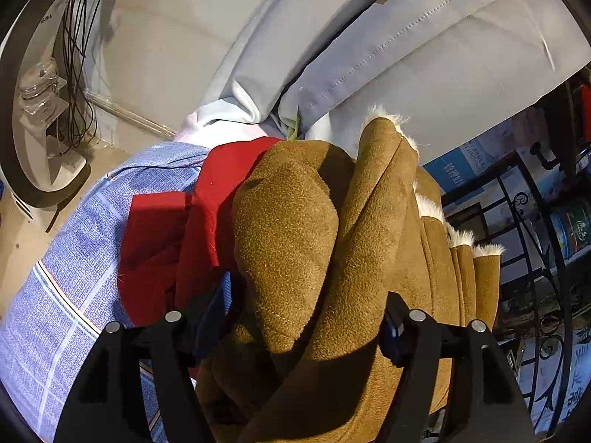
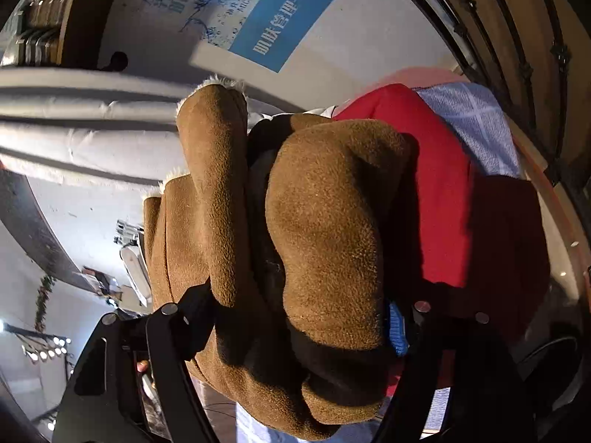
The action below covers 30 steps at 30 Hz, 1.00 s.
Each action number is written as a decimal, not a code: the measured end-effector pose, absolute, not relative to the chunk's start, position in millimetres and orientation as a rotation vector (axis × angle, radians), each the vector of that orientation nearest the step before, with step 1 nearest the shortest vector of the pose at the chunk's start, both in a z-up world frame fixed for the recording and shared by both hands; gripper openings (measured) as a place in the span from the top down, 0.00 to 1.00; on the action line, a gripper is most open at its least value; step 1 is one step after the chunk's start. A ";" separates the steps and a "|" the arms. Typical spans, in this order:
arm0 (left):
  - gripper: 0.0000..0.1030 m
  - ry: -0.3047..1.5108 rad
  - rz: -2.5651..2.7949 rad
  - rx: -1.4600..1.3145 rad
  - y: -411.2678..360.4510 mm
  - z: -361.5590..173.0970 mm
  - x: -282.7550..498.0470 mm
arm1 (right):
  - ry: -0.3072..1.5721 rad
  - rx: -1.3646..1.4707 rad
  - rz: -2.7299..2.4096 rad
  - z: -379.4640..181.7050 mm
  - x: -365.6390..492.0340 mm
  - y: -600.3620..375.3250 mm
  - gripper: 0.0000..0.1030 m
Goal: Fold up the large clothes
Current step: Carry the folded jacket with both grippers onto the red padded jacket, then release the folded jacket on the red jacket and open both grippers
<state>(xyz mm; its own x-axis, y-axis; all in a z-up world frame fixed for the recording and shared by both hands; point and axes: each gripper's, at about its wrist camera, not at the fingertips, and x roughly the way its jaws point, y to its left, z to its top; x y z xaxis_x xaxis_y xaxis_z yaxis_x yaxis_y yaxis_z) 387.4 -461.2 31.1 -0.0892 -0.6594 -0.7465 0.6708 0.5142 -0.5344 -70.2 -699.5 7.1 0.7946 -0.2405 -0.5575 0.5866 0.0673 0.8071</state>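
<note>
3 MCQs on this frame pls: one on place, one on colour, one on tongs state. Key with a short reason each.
1. Where does the red garment lie relative to the brown coat in the left wrist view?
A. Left of it
B. Right of it
C. On top of it

2. What colour is the coat's fur trim?
A. Black
B. White
C. Red

3. What are the left tongs and right tongs doing?
A. Both hanging open with nothing between them
B. Both clamping brown coat fabric
C. One grips a jar

Key:
1 A, red shows at the coat's left.
2 B, pale tufts line the edges.
3 B, brown fabric is bunched between the fingers in each view.
</note>
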 end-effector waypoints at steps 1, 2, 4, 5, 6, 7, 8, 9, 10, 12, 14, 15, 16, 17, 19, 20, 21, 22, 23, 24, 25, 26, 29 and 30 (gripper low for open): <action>0.25 1.234 -1.093 0.016 -462.2 30.8 388.0 | 0.314 1.358 -0.644 8.3 -72.8 -694.3 0.29; 0.22 1.237 -1.075 0.014 -459.8 34.4 388.9 | 0.316 1.355 -0.653 7.9 -70.7 -696.1 0.29; 0.21 1.229 -1.050 0.023 -458.8 38.6 386.1 | 0.319 1.376 -0.668 6.6 -68.0 -693.9 0.25; 0.21 1.209 -1.045 0.039 -457.3 44.8 382.9 | 0.319 1.400 -0.667 5.5 -67.0 -691.9 0.21; 0.21 1.173 -1.038 0.075 -455.9 53.8 376.7 | 0.310 1.420 -0.668 4.4 -67.3 -690.6 0.21; 0.21 1.140 -1.029 0.111 -455.1 62.2 372.2 | 0.312 1.419 -0.676 5.6 -67.9 -688.8 0.21; 0.21 1.100 -1.016 0.159 -453.9 72.4 366.2 | 0.319 1.406 -0.684 5.2 -68.1 -688.2 0.21; 0.20 1.066 -1.003 0.195 -451.3 82.5 361.7 | 0.323 1.399 -0.691 6.9 -69.0 -686.4 0.19; 0.19 1.038 -0.993 0.219 -448.4 91.5 358.2 | 0.328 1.402 -0.696 3.2 -68.1 -687.1 0.18; 0.14 0.982 -0.966 0.262 -439.5 110.0 350.5 | 0.331 1.416 -0.698 3.7 -69.5 -685.8 0.15; 0.08 0.909 -0.926 0.292 -425.7 128.6 341.9 | 0.349 1.410 -0.707 6.1 -69.2 -686.4 0.14; 0.06 0.876 -0.911 0.302 -417.9 137.3 338.1 | 0.367 1.399 -0.718 9.6 -68.3 -686.0 0.14; 0.06 0.849 -0.899 0.311 -409.8 144.8 335.0 | 0.387 1.388 -0.729 12.4 -68.2 -685.1 0.14; 0.06 0.828 -0.881 0.318 -401.6 151.8 331.9 | 0.405 1.380 -0.737 16.6 -67.8 -685.2 0.14; 0.06 0.812 -0.829 0.338 -384.2 161.1 327.6 | 0.442 1.369 -0.748 25.8 -68.5 -686.0 0.14; 0.06 0.816 -0.800 0.342 -374.6 164.0 325.8 | 0.457 1.364 -0.758 30.8 -70.2 -686.4 0.14; 0.06 0.824 -0.779 0.344 -367.3 164.9 323.8 | 0.469 1.360 -0.772 36.6 -73.0 -686.6 0.14; 0.06 0.837 -0.768 0.351 -360.5 164.3 320.7 | 0.475 1.351 -0.786 42.6 -75.7 -686.2 0.14; 0.06 0.849 -0.766 0.362 -354.6 163.3 316.9 | 0.475 1.333 -0.808 50.6 -79.6 -685.4 0.14; 0.06 0.857 -0.767 0.376 -349.5 161.1 311.3 | 0.472 1.307 -0.844 60.4 -85.9 -685.0 0.14; 0.06 0.864 -0.768 0.390 -345.5 158.4 304.6 | 0.478 1.285 -0.887 68.9 -91.2 -684.9 0.14; 0.06 0.878 -0.773 0.404 -342.2 155.1 297.5 | 0.497 1.268 -0.940 77.0 -96.5 -684.5 0.14; 0.06 0.940 -0.810 0.407 -341.5 144.0 272.4 | 0.587 1.226 -1.042 96.4 -102.8 -677.5 0.14; 0.06 0.959 -0.820 0.401 -342.9 141.2 264.5 | 0.617 1.204 -1.041 101.4 -99.7 -672.7 0.14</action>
<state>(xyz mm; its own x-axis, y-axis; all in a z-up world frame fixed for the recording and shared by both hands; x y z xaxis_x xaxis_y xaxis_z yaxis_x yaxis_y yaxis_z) 264.5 -342.9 141.2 0.3138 -0.4347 -0.8441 0.7661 0.6411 -0.0454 -99.7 -672.7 101.4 0.4291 -0.3142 -0.8468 0.8938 0.0126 0.4483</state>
